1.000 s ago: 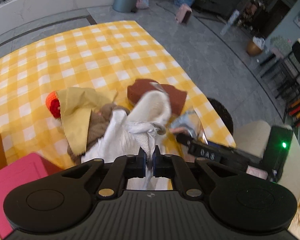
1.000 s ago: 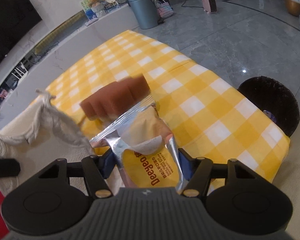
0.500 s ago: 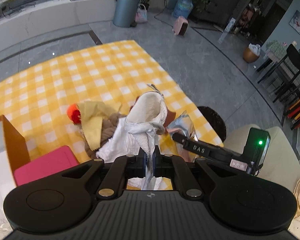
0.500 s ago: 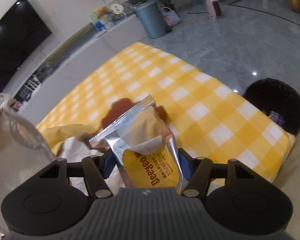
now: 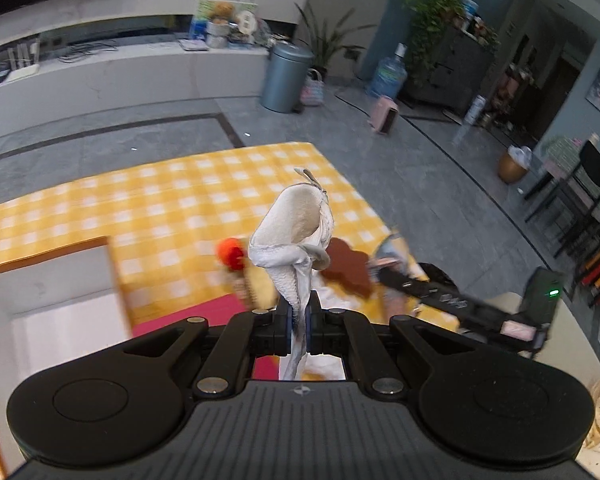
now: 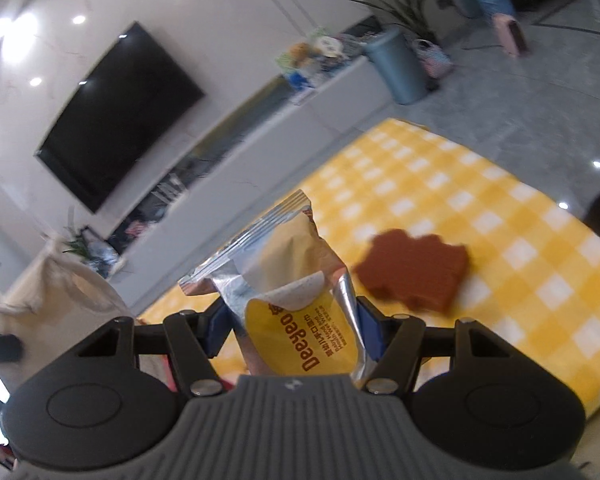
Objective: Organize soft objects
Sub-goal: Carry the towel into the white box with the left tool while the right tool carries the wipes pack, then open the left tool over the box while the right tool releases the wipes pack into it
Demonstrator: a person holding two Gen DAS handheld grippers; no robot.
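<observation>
Above the yellow checked tablecloth (image 5: 180, 200), left gripper (image 5: 298, 320) pinches the white cloth (image 5: 296, 224); right gripper (image 6: 292, 332) clamps the foil wipes packet (image 6: 296, 300), brown sponge (image 6: 416, 276) at two o'clock.

- White cloth (image 5: 290, 236): soft woven fabric, matt, creased.
- Wet-wipe pack (image 6: 296, 300): glossy crinkled foil with smooth yellow printed face.
- Tablecloth (image 6: 480, 216): matt checked fabric.
- Brown sponge (image 6: 416, 276): matt, ribbed.
- Floor (image 5: 420, 168): polished, reflective tiles.

Sponge (image 6: 414, 276) lies on checked cloth (image 6: 480, 216), right of the packet (image 6: 296, 300). Open box (image 5: 60, 300) at the cloth's left; bin (image 5: 286, 76) on the floor behind.
</observation>
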